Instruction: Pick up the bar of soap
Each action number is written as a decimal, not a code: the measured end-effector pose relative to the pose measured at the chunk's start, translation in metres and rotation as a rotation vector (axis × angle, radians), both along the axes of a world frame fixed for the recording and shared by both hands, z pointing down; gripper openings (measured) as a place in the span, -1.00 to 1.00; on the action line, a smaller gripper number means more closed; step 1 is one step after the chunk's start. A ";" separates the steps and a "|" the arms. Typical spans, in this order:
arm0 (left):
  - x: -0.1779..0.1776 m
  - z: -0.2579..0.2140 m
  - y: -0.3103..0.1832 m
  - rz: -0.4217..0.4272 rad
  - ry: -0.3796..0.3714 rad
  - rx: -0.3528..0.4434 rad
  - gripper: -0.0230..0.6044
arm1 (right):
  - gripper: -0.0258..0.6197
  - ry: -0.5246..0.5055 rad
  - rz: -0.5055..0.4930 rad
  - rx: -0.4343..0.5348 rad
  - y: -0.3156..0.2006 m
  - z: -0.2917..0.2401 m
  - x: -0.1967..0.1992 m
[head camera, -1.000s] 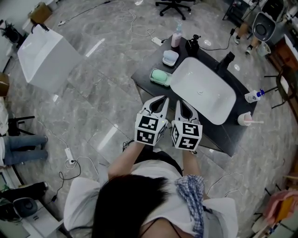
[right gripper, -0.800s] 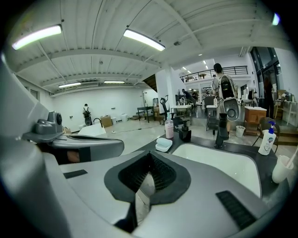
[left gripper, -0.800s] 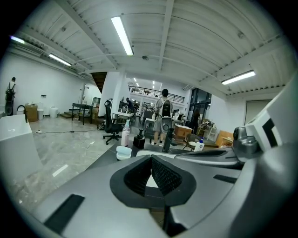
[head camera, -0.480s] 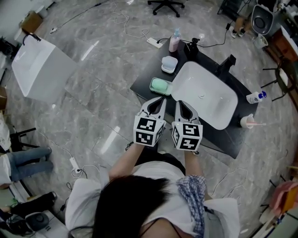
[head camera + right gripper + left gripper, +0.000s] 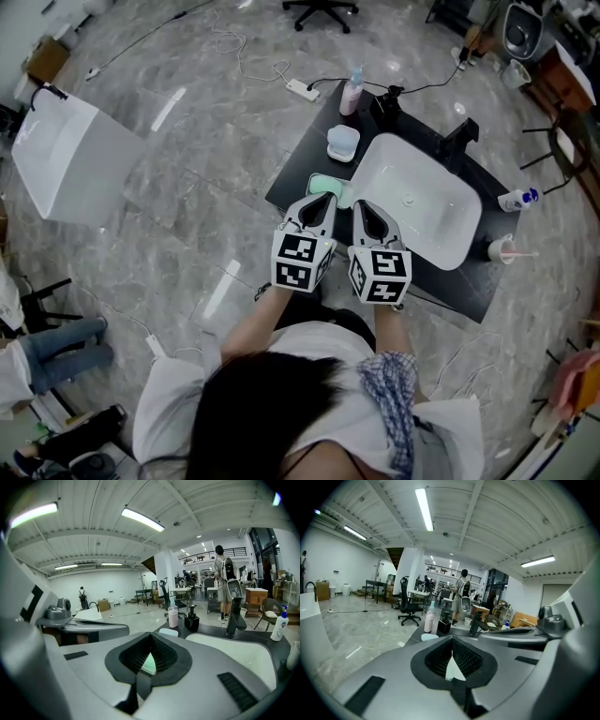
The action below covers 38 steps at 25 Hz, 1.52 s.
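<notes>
Closer now: the worktop (image 5: pixel 292 186) has drawn up to both tongs since a second ago.
My left tongs (image 5: pixel 325 199) and right tongs (image 5: pixel 361 206) are both closed and empty, side by side at the worktop's near edge. The green bar of soap (image 5: pixel 342 190) lies in its dish beside the white basin (image 5: pixel 412 202), just beyond the tips and partly hidden by the left tongs.

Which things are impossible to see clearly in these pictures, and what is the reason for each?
Soap: head view, mostly covered by the left claw; shape unclear.
Soap, right gripper view: only a green sliver shows behind the shut right claw.
Pink bottle label: head view, too small to read.
</notes>
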<state>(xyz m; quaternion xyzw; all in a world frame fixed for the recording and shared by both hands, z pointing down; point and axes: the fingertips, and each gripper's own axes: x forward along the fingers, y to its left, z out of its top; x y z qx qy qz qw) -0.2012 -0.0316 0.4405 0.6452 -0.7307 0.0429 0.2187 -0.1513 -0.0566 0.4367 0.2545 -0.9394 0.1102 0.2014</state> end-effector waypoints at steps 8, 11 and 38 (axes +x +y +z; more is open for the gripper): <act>-0.034 -0.001 -0.015 0.018 0.010 0.013 -0.89 | -0.87 0.004 0.045 0.024 -0.019 0.000 -0.026; -0.039 -0.002 -0.023 0.024 0.013 0.019 -0.89 | -0.87 0.005 0.036 0.028 -0.027 0.000 -0.030; -0.074 0.016 -0.084 -0.104 0.007 -0.043 -0.89 | -0.60 0.139 -0.510 -0.017 -0.089 0.035 -0.099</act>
